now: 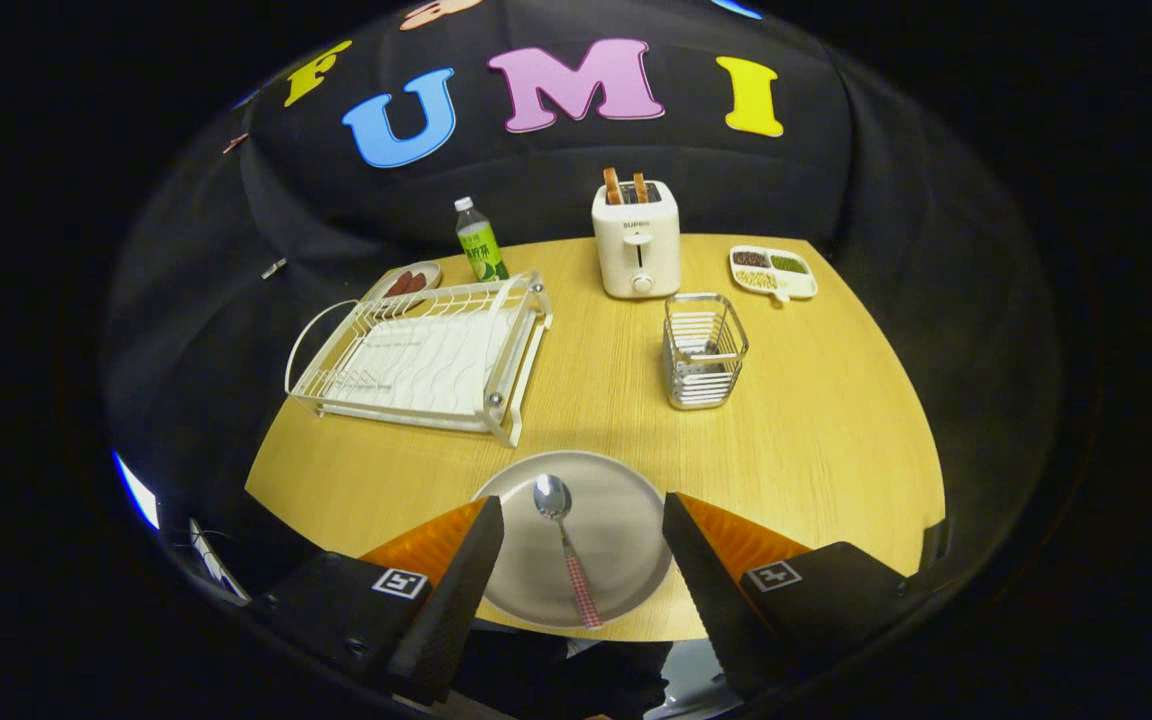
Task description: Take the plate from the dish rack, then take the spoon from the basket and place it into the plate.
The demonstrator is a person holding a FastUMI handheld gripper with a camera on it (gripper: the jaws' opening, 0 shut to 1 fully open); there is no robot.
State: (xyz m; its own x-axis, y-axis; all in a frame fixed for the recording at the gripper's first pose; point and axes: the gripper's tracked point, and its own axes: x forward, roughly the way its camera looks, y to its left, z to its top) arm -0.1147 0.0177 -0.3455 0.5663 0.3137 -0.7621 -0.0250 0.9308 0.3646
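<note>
The claw (583,520) is held wide apart above the near edge of the desk (836,420), its 2 fingers (466,570) gripping nothing. Between them the round grey plate (626,520) is seen lying flat on the desk, and the spoon (566,545) is laid in it, touched by neither finger. The spoon's long axis runs away from the claw: its bowl points toward the far side of the desk, its checked handle toward the near rim of the plate, slightly slanted. Beyond the plate, the white dish rack (426,355) stands to the left with no dishes in it, and the wire basket (703,350) is seen to the right. A toaster (637,240) with 2 slices is set further back.
</note>
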